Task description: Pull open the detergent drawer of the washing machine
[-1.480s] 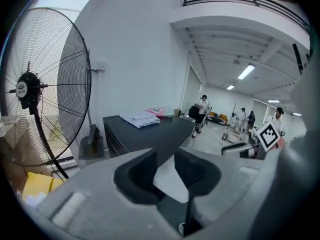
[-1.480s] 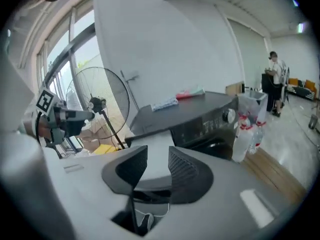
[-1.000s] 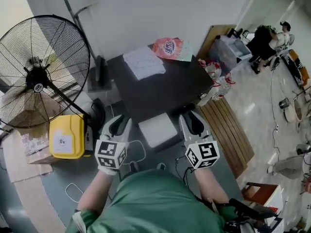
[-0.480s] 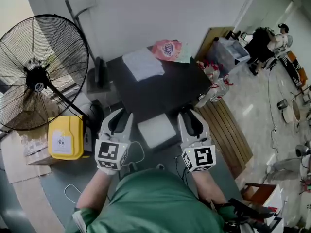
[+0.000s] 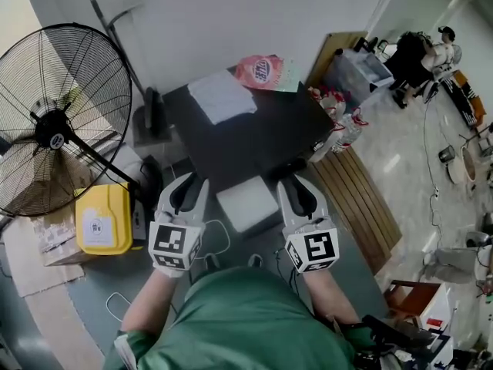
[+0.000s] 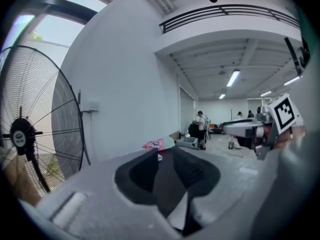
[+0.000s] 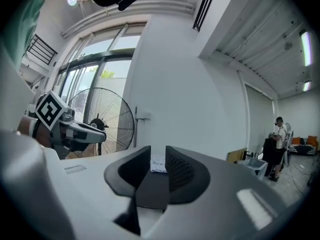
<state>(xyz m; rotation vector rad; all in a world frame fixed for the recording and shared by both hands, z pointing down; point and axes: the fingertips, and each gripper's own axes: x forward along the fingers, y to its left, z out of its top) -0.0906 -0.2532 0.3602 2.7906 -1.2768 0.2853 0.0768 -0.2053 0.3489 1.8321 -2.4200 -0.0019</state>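
Note:
The washing machine's dark top (image 5: 262, 141) lies ahead of me in the head view. A white box-shaped part, seemingly the detergent drawer (image 5: 246, 203), juts out from its near edge. My left gripper (image 5: 187, 182) hovers just left of that part and my right gripper (image 5: 296, 182) just right of it, neither touching it. The left gripper (image 6: 162, 151) is open with a clear gap and nothing in it. The right gripper (image 7: 158, 151) has just been closing; a narrow gap remains, with nothing between the jaws.
A white cloth (image 5: 222, 96) and a pink detergent bag (image 5: 262, 72) lie on the machine's top. A large standing fan (image 5: 54, 129) and a yellow container (image 5: 104, 218) are to the left, a wooden pallet (image 5: 362, 206) to the right. People (image 5: 424, 52) stand far right.
My left gripper has risen slightly beside the white part. The right gripper has drifted a little left. The white part has not moved.

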